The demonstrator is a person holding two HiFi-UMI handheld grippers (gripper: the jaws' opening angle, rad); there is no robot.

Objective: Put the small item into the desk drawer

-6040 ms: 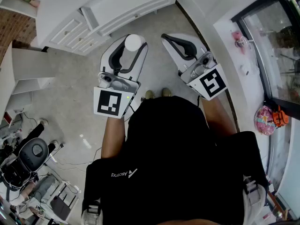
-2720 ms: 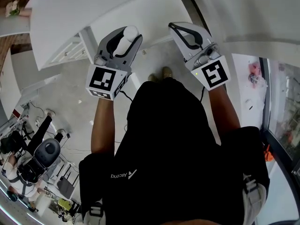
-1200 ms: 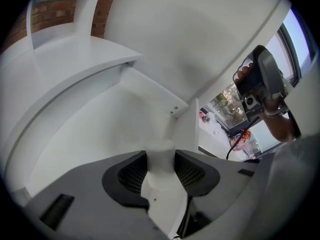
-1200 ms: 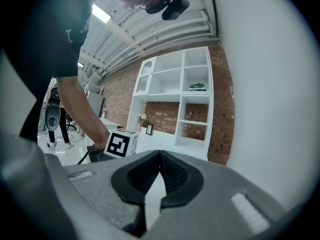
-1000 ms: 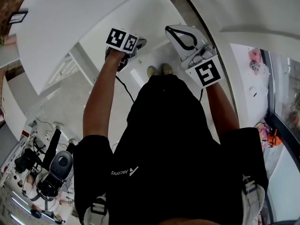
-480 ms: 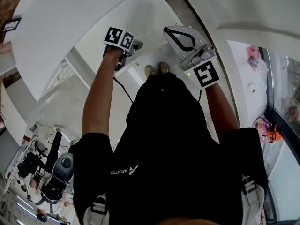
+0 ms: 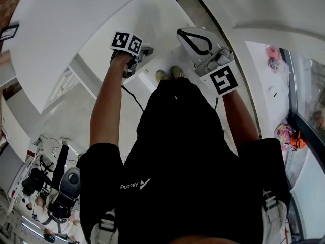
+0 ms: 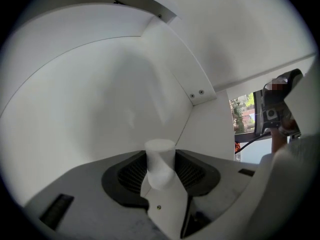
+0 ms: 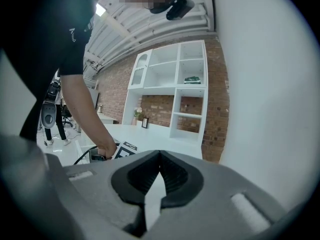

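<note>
One small white cylinder (image 8: 160, 151) awaited release inside the drawer (image 8: 100, 109). It seemed best to lower it until it touched the drawer's bottom, then part the jaws slowly so it would not roll. It stood between the pads of the left gripper (image 8: 160, 159), which clamped it. The right gripper (image 9: 159, 155) was closed and empty.

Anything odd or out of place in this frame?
Nothing stands out. The left gripper holds the white cylinder inside the white drawer, with no spill or damage showing. The right gripper is shut and empty.
</note>
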